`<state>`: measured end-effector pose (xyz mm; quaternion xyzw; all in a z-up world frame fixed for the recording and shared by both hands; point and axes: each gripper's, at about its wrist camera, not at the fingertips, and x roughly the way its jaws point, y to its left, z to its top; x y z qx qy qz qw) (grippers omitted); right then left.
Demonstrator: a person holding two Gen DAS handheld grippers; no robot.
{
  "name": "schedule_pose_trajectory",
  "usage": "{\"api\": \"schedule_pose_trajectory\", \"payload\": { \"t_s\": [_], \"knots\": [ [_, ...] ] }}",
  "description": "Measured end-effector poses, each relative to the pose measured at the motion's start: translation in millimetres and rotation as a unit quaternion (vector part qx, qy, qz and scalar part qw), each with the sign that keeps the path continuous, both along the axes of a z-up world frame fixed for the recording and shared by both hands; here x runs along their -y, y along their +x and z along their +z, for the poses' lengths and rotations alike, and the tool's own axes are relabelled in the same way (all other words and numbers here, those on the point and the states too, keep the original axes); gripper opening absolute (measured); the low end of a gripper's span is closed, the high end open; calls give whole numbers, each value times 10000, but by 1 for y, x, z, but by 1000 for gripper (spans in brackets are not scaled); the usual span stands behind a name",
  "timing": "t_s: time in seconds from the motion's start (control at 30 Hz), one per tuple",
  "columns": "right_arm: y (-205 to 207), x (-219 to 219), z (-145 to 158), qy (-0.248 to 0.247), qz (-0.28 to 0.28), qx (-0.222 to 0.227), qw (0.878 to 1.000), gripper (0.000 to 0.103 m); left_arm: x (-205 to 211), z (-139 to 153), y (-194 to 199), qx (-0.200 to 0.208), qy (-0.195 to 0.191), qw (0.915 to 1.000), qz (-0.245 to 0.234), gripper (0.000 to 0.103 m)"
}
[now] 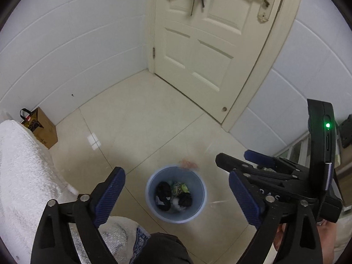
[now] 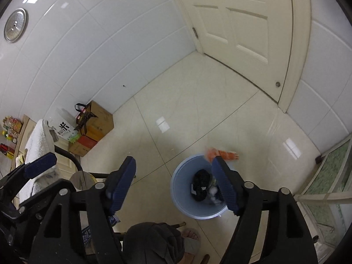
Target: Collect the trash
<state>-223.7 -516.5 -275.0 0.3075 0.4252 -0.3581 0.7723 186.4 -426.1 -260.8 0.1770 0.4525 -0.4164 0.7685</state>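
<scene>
A light blue trash bin (image 1: 151, 206) (image 2: 179, 200) stands on the tiled floor, holding black crumpled pieces, a green wrapper and white scraps. A blurred orange piece (image 1: 189, 164) (image 2: 222, 154) shows at the bin's far rim; whether it lies on the floor or is in the air I cannot tell. My left gripper (image 1: 177, 198) hovers above the bin, open, with nothing between its blue pads. My right gripper (image 2: 173, 183) is open and empty too, with its right finger over the bin. It appears in the left wrist view at the right (image 1: 244, 160).
A cream door (image 1: 198, 44) closes the far corner between white tiled walls. Cardboard boxes and a paper bag (image 2: 92, 123) sit by the left wall. A white towel (image 1: 19, 165) drapes at the left. A person's dark knee (image 2: 151, 242) and slippered foot (image 2: 191, 239) are below. A glass panel (image 2: 330, 176) stands at the right.
</scene>
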Motion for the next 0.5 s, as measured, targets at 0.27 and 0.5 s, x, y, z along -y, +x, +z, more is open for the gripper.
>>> {"api": "schedule_pose_trajectory", "payload": {
  "t_s": [0.27, 0.5],
  "knots": [
    [-9, -8, 7, 84, -182, 162, 9997, 82, -36, 13, -23, 170, -117, 9997, 118, 97],
    [-20, -16, 22, -78, -438, 191, 9988, 98, -66, 25, -35, 276, -249, 9992, 116, 98]
  ]
}}
